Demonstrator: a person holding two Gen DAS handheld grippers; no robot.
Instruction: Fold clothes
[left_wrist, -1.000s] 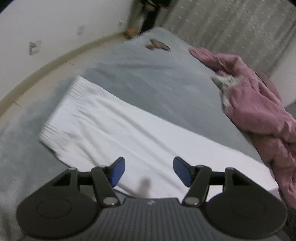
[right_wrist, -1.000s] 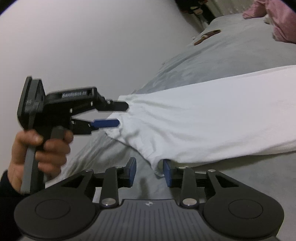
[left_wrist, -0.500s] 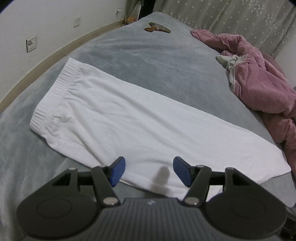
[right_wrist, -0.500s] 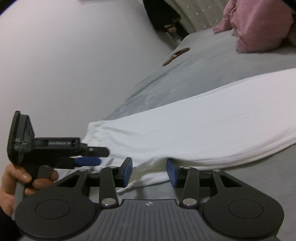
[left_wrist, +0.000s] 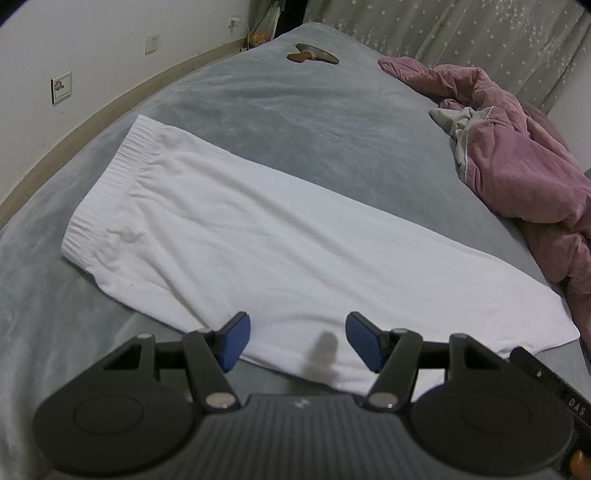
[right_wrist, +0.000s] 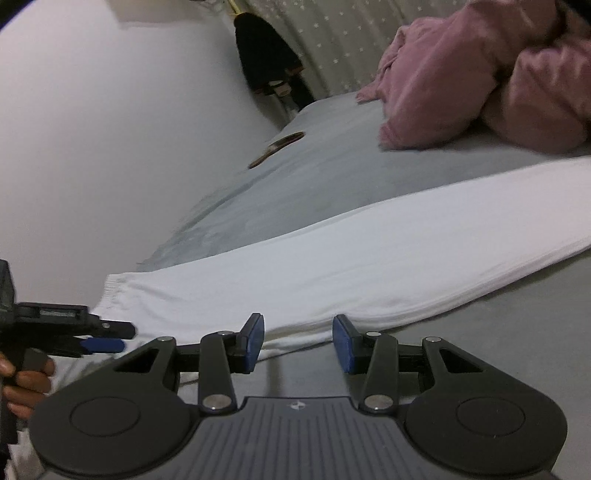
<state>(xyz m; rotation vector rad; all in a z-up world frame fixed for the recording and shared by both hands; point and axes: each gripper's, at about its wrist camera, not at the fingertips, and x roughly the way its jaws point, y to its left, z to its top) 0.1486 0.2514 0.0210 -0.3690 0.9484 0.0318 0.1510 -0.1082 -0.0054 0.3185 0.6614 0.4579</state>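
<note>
White trousers (left_wrist: 277, 240) lie flat and folded lengthwise on the grey bed (left_wrist: 295, 103), with the ribbed waistband (left_wrist: 110, 184) at the left. My left gripper (left_wrist: 297, 341) hovers open over their near long edge, nothing between its blue pads. In the right wrist view the trousers (right_wrist: 369, 266) stretch away to the right. My right gripper (right_wrist: 298, 343) is open low over the bed at their near edge, and the pads do not press the cloth. The left gripper (right_wrist: 110, 338), held by a hand (right_wrist: 26, 384), shows at the left by the waistband.
A crumpled pink quilt (left_wrist: 517, 166) is heaped along the bed's right side, close to the trouser hems. A brown flat object (left_wrist: 312, 57) lies at the far end of the bed. A white wall with a socket (left_wrist: 61, 86) runs along the left; a curtain (left_wrist: 461, 33) hangs behind.
The right gripper swung right along the trousers' edge, away from the waistband corner, and its jaws stand a little wider. The left gripper's view steadied and now takes in the whole garment.
</note>
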